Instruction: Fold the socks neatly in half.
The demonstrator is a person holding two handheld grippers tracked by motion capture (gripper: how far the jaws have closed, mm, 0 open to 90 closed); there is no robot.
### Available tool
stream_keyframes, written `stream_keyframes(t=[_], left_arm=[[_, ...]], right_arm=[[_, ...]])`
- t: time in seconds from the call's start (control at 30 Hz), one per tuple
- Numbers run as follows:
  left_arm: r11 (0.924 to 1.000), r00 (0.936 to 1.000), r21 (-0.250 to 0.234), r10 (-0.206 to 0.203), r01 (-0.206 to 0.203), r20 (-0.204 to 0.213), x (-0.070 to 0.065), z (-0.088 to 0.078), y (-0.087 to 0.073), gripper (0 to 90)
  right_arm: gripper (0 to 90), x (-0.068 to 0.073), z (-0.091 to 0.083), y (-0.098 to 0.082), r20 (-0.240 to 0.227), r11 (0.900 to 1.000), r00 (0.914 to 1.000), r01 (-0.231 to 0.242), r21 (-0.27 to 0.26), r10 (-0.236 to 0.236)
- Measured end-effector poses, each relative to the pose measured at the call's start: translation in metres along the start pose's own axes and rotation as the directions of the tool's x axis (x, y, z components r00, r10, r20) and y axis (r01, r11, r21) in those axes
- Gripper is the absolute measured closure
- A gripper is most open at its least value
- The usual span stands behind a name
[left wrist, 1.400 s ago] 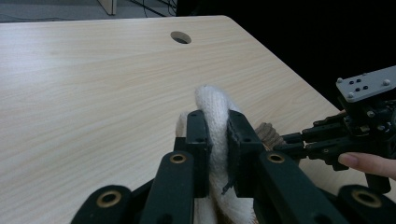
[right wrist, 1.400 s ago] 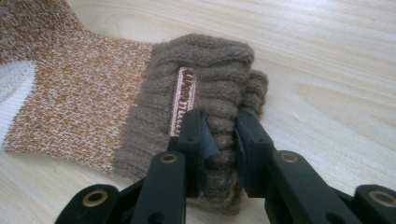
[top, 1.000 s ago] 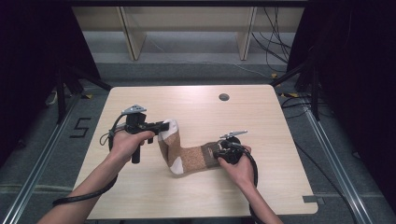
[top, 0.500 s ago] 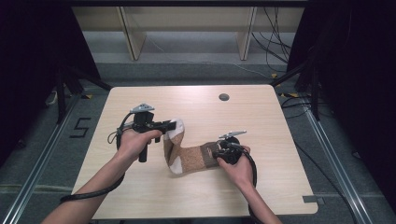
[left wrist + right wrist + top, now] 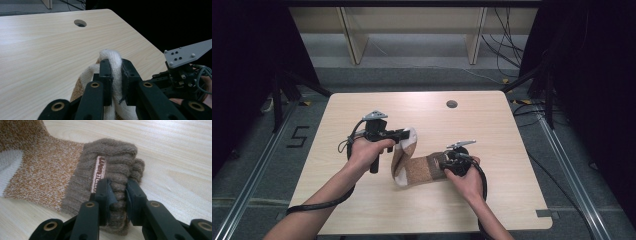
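Note:
A brown and white sock (image 5: 412, 167) lies bent on the wooden table (image 5: 432, 215). My left gripper (image 5: 408, 134) is shut on its white toe (image 5: 113, 60), lifted a little off the table. In the left gripper view the toe bulges up between the black pads (image 5: 106, 72). My right gripper (image 5: 446, 163) is shut on the ribbed brown cuff (image 5: 112, 160), low on the table. A small label (image 5: 98, 173) runs along the cuff just above the right gripper's pads (image 5: 106, 195). The white heel (image 5: 400, 176) rests on the table between the two.
A round cable hole (image 5: 452, 104) sits in the table near its far edge. The table's right side drops into dark floor. Wooden shelf legs (image 5: 354, 35) and loose cables (image 5: 512, 50) lie beyond the far edge.
My left gripper has carried the white toe to the right, toward the right hand, so the sock bends more sharply. The right gripper has stayed in place on the cuff.

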State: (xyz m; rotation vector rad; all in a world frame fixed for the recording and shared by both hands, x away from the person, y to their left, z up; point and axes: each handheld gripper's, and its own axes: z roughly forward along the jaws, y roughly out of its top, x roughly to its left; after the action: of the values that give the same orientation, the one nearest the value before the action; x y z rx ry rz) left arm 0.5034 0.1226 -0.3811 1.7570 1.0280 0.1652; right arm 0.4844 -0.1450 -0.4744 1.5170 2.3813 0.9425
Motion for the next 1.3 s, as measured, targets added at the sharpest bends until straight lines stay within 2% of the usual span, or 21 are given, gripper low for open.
stream_keyframes(t=[0.47,0.57,0.63,0.83,1.13,1.3], left_arm=[[1.0000,0.9999,0.000,0.005,-0.005,0.012,-0.009,0.015,0.001,80.2],[0.9999,0.9998,0.009,0.011,-0.011,0.014,-0.013,0.019,0.000,80.1],[0.9999,0.9997,0.011,0.012,-0.012,0.021,-0.015,0.022,-0.001,80.1],[0.9995,0.9994,0.021,0.021,-0.022,0.028,-0.020,0.029,-0.002,80.0],[0.9990,0.9989,0.028,0.033,-0.034,0.034,-0.026,0.041,-0.005,80.0],[0.9988,0.9990,0.029,0.038,-0.039,0.023,-0.029,0.048,-0.007,79.9]], right_arm=[[74.5,0.000,0.000,-0.001,-0.012,1.000,0.9999,-0.010,0.005,0.010],[74.5,-0.001,0.000,-0.001,0.010,1.000,0.9999,-0.005,0.017,0.005],[74.5,-0.001,0.000,-0.001,-0.014,1.000,0.9999,-0.008,0.006,0.008],[74.5,-0.001,0.000,-0.002,0.004,1.000,0.9999,-0.012,-0.006,0.012],[74.4,-0.001,0.000,-0.002,-0.008,1.000,0.9999,-0.008,-0.011,0.008],[74.0,-0.002,-0.001,-0.002,-0.020,1.000,0.9998,-0.004,-0.001,0.004]])
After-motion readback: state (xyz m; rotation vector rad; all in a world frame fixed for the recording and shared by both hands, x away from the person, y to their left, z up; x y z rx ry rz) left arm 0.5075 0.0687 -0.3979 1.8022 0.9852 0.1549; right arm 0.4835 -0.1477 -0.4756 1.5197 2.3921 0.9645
